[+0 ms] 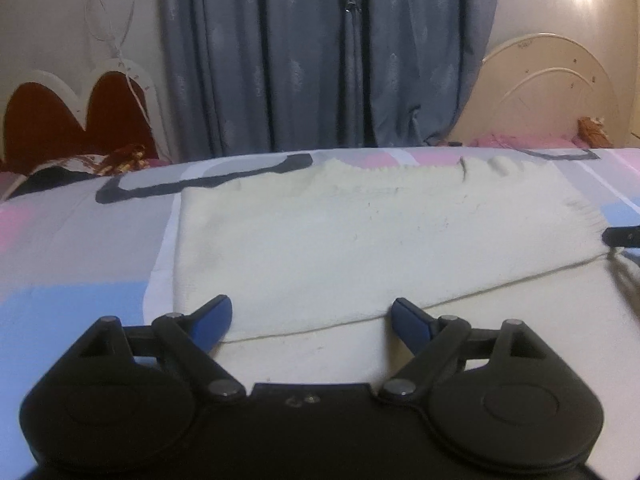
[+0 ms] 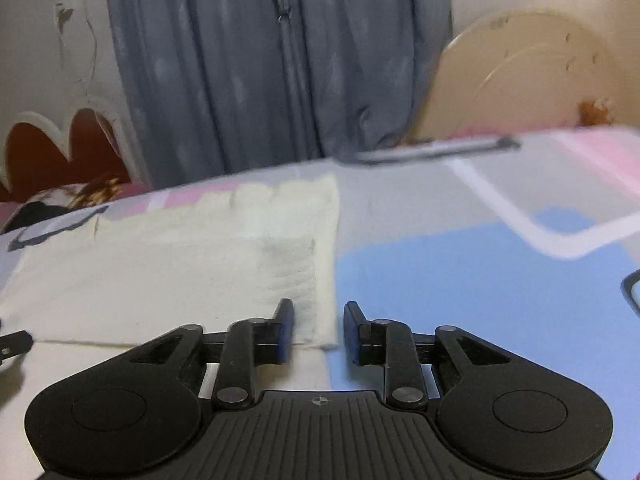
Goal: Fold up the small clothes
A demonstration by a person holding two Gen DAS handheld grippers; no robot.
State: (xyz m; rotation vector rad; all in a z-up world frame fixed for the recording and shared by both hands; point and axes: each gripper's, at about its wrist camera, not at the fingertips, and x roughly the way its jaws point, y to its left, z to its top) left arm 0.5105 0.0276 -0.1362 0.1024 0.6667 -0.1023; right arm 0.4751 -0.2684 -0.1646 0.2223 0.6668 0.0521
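A cream knitted garment (image 1: 360, 236) lies flat on the bed, partly folded, with a folded edge running across its near side. My left gripper (image 1: 311, 318) is open wide, low over the garment's near left part, with nothing between its blue fingers (image 1: 214, 320). In the right wrist view the same garment (image 2: 180, 268) lies to the left. My right gripper (image 2: 319, 330) is open and straddles the garment's near right corner without clamping it. The right gripper's tip shows at the right edge of the left wrist view (image 1: 622, 235).
The bedsheet (image 2: 460, 280) has pink, blue and grey blocks. Grey curtains (image 1: 320, 60) hang behind the bed. A red heart-shaped headboard (image 1: 72, 120) stands at far left and a cream headboard (image 1: 552, 88) at far right. A patterned pillow (image 1: 80, 166) lies at the far left.
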